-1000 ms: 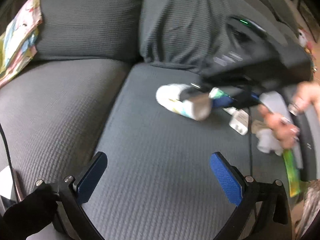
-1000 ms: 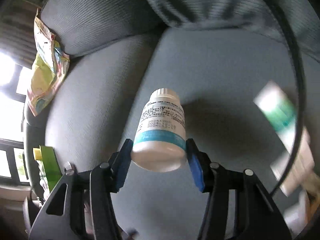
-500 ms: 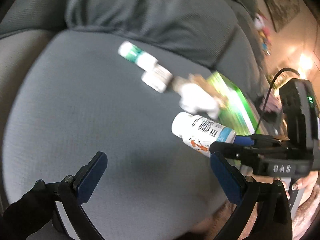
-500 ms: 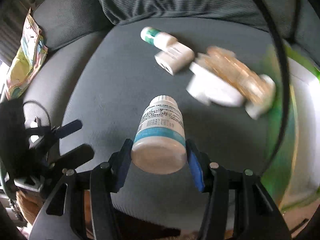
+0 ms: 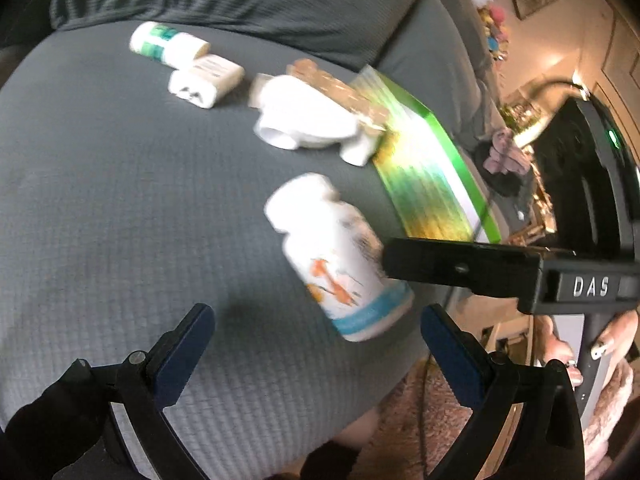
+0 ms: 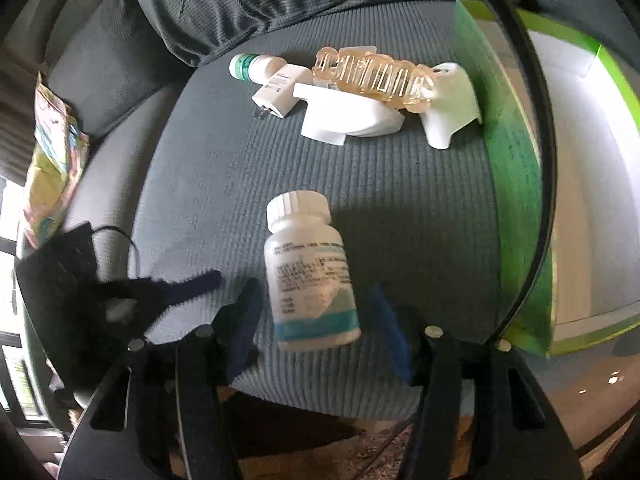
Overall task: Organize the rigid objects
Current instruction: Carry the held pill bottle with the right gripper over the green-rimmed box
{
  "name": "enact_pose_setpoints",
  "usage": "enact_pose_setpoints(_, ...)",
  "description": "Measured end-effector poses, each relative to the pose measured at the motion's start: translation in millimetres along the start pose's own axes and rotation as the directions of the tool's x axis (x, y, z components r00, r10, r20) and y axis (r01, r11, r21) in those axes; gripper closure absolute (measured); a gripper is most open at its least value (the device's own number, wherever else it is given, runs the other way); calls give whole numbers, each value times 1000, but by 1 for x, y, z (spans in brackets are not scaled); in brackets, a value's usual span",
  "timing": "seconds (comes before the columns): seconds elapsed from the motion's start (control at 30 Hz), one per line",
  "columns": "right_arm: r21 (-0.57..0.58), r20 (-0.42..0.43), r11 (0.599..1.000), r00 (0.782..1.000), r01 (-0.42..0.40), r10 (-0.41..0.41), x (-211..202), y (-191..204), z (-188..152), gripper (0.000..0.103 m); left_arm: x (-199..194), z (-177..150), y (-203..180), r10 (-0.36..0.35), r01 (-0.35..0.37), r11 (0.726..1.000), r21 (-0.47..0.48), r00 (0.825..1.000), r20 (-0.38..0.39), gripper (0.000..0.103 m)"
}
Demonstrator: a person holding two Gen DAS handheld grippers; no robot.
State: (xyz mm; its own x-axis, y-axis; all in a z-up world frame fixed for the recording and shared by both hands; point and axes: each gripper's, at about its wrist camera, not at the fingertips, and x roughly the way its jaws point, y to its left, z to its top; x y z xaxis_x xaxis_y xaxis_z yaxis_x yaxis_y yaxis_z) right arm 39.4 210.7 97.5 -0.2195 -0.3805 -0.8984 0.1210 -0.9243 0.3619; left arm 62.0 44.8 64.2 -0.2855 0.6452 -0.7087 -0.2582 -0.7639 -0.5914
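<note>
Right tool (image 6: 316,320) jaws spread, white pill bottle (image 6: 310,272) loose between them on sofa cushion (image 6: 200,184); left tool (image 5: 316,344) wide open, empty; next: back out, go for clutter at 12 o'clock.

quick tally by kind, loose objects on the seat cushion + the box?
Bottles: 2, the white pill bottle between the right gripper fingers and the green-banded bottle.
Power adapter: 1.
White plastic pieces: 2, one wide, one small.
Amber hair claw: 1.
Green box: 1.
Total: 7.
</note>
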Motion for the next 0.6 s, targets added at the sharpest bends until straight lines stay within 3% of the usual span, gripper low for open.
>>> enact_pose_setpoints(0.1, -14, -28, 1000, 1000, -13, 13, 11, 3, 3, 61, 10, 1, -7, 29, -29, 1000, 12, 1000, 1, 16)
enact_pose_setpoints(0.23, -22, -11, 999, 999, -41, 41, 10, -3, -2, 61, 17, 5, -12, -41, 41, 999, 4, 999, -7, 42)
enact_pose_setpoints(0.43, -45, 31, 996, 996, -78, 79, 0, -13, -12, 60, 11, 4, -33, 34, -36, 996, 84, 999, 24, 43)
enact_pose_setpoints(0.6, -106, 146, 990, 984, -90, 105, -38, -8, -22, 60, -16, 6, -67, 50, -71, 983, 168, 991, 126, 43)
